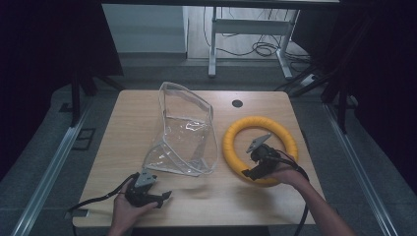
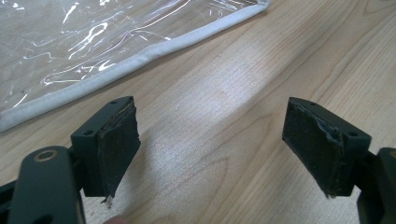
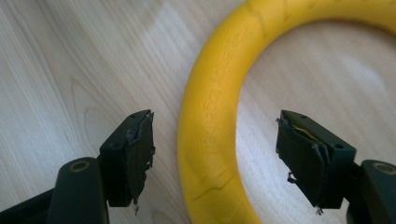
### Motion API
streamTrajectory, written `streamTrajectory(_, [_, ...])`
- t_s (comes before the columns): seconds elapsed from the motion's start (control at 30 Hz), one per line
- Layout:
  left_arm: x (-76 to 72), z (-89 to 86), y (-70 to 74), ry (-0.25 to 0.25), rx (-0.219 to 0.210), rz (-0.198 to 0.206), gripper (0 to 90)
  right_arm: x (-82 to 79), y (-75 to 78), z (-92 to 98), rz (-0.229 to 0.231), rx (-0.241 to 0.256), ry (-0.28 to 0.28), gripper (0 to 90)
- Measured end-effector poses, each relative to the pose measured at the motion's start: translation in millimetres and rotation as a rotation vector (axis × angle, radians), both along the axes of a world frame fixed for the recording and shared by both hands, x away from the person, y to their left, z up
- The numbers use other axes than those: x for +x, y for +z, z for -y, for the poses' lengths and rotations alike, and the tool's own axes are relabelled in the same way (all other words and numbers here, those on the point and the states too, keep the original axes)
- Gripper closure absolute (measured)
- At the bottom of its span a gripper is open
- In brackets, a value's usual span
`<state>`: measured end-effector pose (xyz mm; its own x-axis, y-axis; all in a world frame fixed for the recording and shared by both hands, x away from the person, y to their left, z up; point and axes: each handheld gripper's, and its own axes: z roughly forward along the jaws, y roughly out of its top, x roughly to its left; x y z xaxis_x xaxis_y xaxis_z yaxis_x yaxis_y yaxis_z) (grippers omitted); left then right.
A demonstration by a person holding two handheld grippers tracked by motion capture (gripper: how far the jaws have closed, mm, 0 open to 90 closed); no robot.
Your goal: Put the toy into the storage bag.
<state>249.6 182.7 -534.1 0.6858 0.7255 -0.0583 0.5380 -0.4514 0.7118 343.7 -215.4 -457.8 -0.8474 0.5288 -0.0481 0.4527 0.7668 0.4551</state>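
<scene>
At the near edge of the wooden table (image 1: 123, 147), the person's left hand (image 1: 129, 209) holds the left gripper (image 1: 158, 196) low over bare wood, pointing toward the right side of the table. In the left gripper view its two black jaws stand wide apart with nothing between them but the wood grain; the worn pads (image 2: 116, 149) touch nothing, and whether the jaw tips rest on the table or hang just above it cannot be told. Just beyond those jaws lies the white-piped edge of a clear plastic bag (image 2: 93, 42), near but apart from them. On the right side, the right hand (image 1: 287, 172) holds the right gripper (image 1: 248, 173) at the near part of a yellow ring (image 1: 231, 142), which lies flat on the table toward its right edge. In the right gripper view, the jaws are also spread wide and straddle the band of the yellow ring (image 3: 210, 116): one jaw stands outside the ring over the wood, the other inside its hole, with the band running up between them and clear gaps on both sides, so the pads are not pressing it. Farther back, in the middle of the table, the clear plastic bag (image 1: 184, 132) stands partly upright, its open mouth raised toward the far edge, just beside the ring. Beyond it, a small dark round spot (image 1: 237, 103) marks the tabletop near the far edge.
</scene>
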Motion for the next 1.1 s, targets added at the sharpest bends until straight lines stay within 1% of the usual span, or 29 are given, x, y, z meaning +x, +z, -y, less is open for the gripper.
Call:
streamTrajectory(0.07, [-0.1, 0.0, 0.1, 0.001, 0.0, -0.001, 18.5, 0.7, -4.0, -0.7, -0.013, -0.021, 0.006, 27.6])
streamTrajectory(0.1, [-0.1, 0.0, 0.1, 0.001, 0.0, -0.001, 18.5, 0.7, -4.0, -0.7, -0.013, -0.021, 0.006, 27.6])
streamTrajectory(0.13, [-0.1, 0.0, 0.1, 0.002, -0.001, -0.001, 18.5, 1.4, -7.3, -1.3, -0.025, -0.042, 0.01, 27.7])
streamTrajectory(0.17, [-0.1, 0.0, 0.1, 0.002, -0.001, -0.001, 18.5, 1.4, -7.3, -1.3, -0.025, -0.042, 0.01, 27.7])
streamTrajectory(0.2, [-0.1, 0.2, 0.0, 0.002, 0.0, -0.002, 18.5, 2.3, -10.0, -1.6, -0.034, -0.06, 0.012, 27.7])
streamTrajectory(0.33, [0.2, 0.7, -0.7, -0.001, 0.002, -0.008, 18.5, 4.4, -14.1, -2.7, -0.06, -0.086, 0.021, 27.8])
streamTrajectory(0.37, [0.2, 0.7, -0.7, -0.001, 0.002, -0.008, 18.5, 4.4, -14.1, -2.7, -0.06, -0.086, 0.021, 27.8])
streamTrajectory(0.4, [0.4, 1.0, -1.3, -0.002, 0.001, -0.009, 18.6, 5.5, -16.8, -4.8, -0.072, -0.104, 0.035, 27.8])
streamTrajectory(0.43, [0.4, 1.0, -1.3, -0.002, 0.001, -0.009, 18.5, 5.7, -18.1, -6.4, -0.076, -0.113, 0.036, 28.0])
streamTrajectory(0.53, [0.4, 1.0, -1.2, -0.003, -0.001, -0.009, 18.6, 6.9, -21.0, -9.8, -0.087, -0.125, 0.044, 28.0])
streamTrajectory(0.57, [0.2, 0.8, -1.0, -0.002, 0.0, -0.009, 18.6, 8.6, -24.0, -14.0, -0.098, -0.143, 0.048, 28.6])
streamTrajectory(0.63, [0.2, 0.8, -0.9, -0.003, 0.0, -0.009, 18.6, 9.7, -25.4, -15.4, -0.099, -0.15, 0.053, 28.8])
streamTrajectory(0.7, [0.2, 0.7, -0.8, -0.003, 0.0, -0.009, 18.6, 13.0, -29.4, -19.2, -0.116, -0.165, 0.054, 29.8])
streamTrajectory(0.73, [0.2, 0.7, -0.9, -0.004, 0.001, -0.009, 18.6, 16.2, -33.2, -21.5, -0.132, -0.174, 0.055, 31.5])
streamTrajectory(0.8, [0.3, 0.8, -1.0, -0.004, 0.001, -0.009, 18.6, 18.3, -35.1, -23.8, -0.131, -0.187, 0.049, 33.6])
streamTrajectory(0.87, [0.4, 0.8, -1.1, -0.004, 0.0, -0.009, 18.6, 20.7, -37.1, -25.3, -0.141, -0.185, 0.055, 34.3])
streamTrajectory(0.9, [0.4, 1.0, -1.3, -0.004, 0.0, -0.009, 18.6, 21.3, -37.2, -26.5, -0.14, -0.199, 0.053, 34.6])
streamTrajectory(1.03, [0.3, 1.0, -1.4, -0.004, 0.0, -0.009, 18.6, 23.2, -37.2, -29.9, -0.151, -0.211, 0.053, 35.3])
streamTrajectory(1.1, [0.3, 1.0, -1.4, -0.004, 0.002, -0.008, 18.6, 24.4, -37.7, -33.7, -0.158, -0.229, 0.063, 35.7])
